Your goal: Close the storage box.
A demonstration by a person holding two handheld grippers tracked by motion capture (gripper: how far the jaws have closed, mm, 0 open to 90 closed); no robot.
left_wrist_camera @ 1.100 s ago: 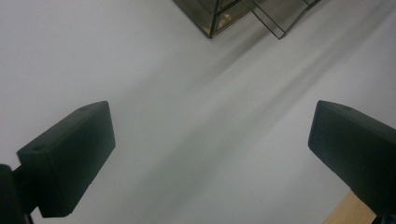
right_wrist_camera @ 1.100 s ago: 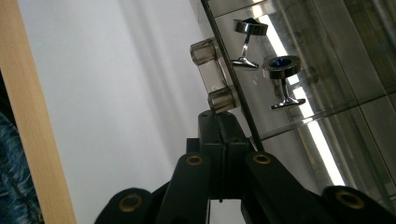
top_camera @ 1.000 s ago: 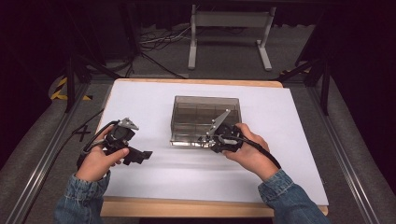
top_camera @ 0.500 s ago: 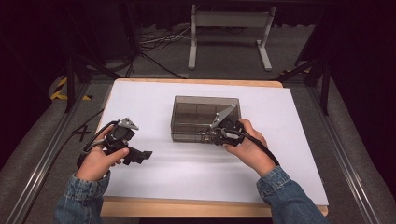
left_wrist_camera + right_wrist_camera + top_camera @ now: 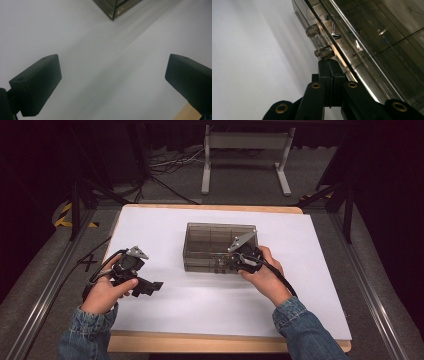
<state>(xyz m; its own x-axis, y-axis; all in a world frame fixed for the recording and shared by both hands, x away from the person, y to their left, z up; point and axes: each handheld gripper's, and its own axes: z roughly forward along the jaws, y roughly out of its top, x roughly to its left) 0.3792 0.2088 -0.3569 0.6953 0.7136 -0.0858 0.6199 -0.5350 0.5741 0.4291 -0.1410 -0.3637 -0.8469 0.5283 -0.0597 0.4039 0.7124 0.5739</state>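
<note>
The right claw (image 5: 329, 65) has edged up to the clear box's (image 5: 215, 237) front latch, jaws pressed together, empty.

Desk (image 5: 165, 225): carries one box (image 5: 212, 240), set just past centre toward 12 o'clock, well inside every edge. The box's inside is split into compartments by partitions.

My right gripper (image 5: 235, 263): at the box's near wall, toward its 4 o'clock corner, fingers (image 5: 331, 75) pressed together, tips just below two small knobs (image 5: 319, 41) on that wall, at the seam under the lid.

My left gripper (image 5: 136, 279): at 8 o'clock from the box, well apart from it, over bare desk; fingers (image 5: 37, 82) wide apart, the box's corner ahead at 12 o'clock between them.

Floor beyond the desk at 12 o'clock: a stand (image 5: 245, 157), cables (image 5: 167, 162) to its 9 o'clock.
</note>
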